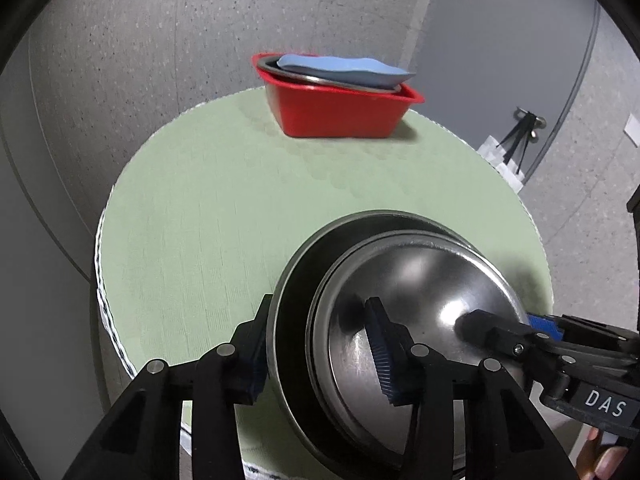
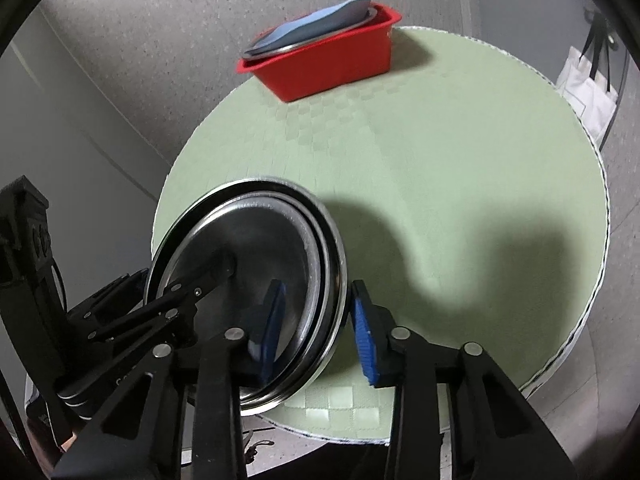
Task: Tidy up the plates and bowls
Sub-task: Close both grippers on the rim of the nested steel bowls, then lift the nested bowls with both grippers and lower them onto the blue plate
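The nested steel bowls [image 1: 400, 320] at the near edge of the green surface [image 1: 200, 208] look light, rigid and slick, so the thin rim is the place to pinch, squarely. The left gripper [image 1: 320, 360] and right gripper [image 2: 316, 328] each straddle that rim on opposite sides, one finger inside and one outside; the fingers seem parted, not yet clamped, though the view is poor. The red tub [image 1: 336, 112] sits far.
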Available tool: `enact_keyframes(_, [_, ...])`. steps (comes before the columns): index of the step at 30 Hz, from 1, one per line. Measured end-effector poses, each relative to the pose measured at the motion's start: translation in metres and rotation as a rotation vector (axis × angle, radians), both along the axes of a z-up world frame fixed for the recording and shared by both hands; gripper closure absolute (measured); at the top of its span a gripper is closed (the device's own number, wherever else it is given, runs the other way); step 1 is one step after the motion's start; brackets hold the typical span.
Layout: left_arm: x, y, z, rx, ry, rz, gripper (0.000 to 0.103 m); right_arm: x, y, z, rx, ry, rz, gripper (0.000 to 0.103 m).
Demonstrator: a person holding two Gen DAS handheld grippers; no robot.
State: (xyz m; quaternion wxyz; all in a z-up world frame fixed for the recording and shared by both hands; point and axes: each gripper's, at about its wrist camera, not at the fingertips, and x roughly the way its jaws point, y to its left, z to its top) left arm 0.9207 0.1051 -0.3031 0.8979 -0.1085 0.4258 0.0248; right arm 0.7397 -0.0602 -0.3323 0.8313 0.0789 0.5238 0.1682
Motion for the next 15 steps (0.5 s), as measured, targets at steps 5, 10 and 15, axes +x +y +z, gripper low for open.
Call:
enact_keyframes(5, [0.007,0.005,0.01,-0.004,-0.023,0.009,0.064,0.01,-0.004,0.002,0.016,0.004,0.012,0.077])
enact_keyframes(10, [0.018,0.005,0.033,-0.002,-0.065,0.028,0.064,0.02,-0.008,0.014,0.048,-0.01,0.026,0.077])
enact_keyframes(15, [0.036,-0.001,0.063,0.037,-0.112,0.026,0.064,0.043,-0.017,0.042,0.088,-0.057,0.033,0.077])
